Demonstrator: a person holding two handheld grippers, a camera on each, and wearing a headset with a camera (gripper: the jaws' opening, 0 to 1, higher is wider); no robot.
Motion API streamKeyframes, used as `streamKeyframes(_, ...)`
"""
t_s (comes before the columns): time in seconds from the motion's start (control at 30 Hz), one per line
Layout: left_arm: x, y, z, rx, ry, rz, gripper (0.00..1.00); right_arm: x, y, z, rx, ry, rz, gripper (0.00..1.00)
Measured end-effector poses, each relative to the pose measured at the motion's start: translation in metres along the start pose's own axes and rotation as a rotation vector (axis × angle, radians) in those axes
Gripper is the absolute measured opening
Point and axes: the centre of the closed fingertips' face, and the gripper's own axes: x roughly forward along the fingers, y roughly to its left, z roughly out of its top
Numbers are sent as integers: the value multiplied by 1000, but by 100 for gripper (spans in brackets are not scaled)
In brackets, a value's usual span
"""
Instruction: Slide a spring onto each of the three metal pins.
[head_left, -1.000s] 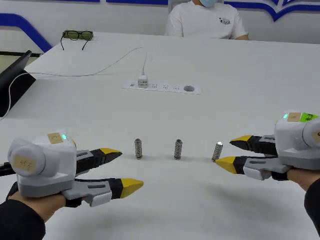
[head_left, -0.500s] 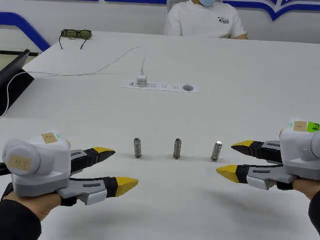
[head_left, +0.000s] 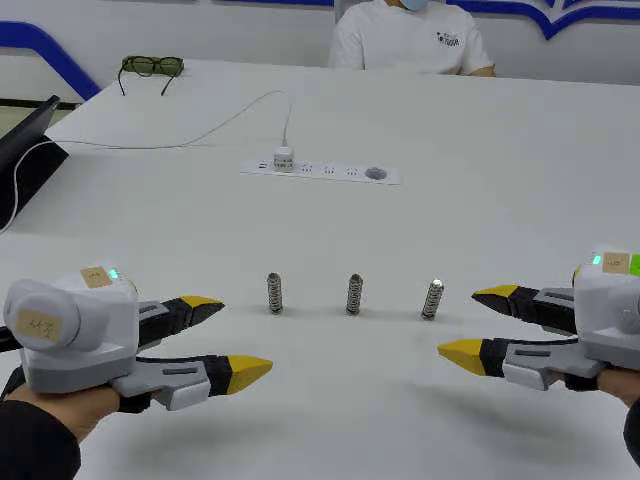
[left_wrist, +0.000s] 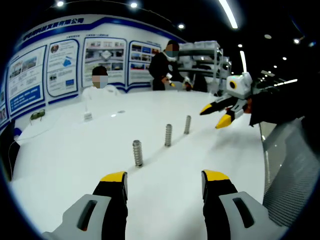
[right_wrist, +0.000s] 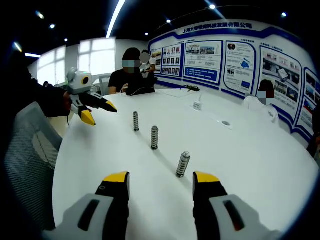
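Both grippers empty, three springs in a row between them.

I held my left gripper (head_left: 238, 335) and right gripper (head_left: 462, 321) low over the counter (head_left: 450, 180), one at each end of the row. The fingers were spread apart and clamped on nothing, I judge to stay clear of the work. The left spring (head_left: 275, 293) and middle spring (head_left: 354, 294) stood upright. The right spring (head_left: 432, 299) leaned a little, and the shiny tip at its top I took for its pin (head_left: 436, 287). The pins served as holders, one spring apiece, so the task looked finished to me.
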Motion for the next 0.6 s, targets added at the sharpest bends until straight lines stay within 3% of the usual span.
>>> streamKeyframes(0.6,-1,2,0,-4,4,9,61,-2,-1,0,17,-11,0,56)
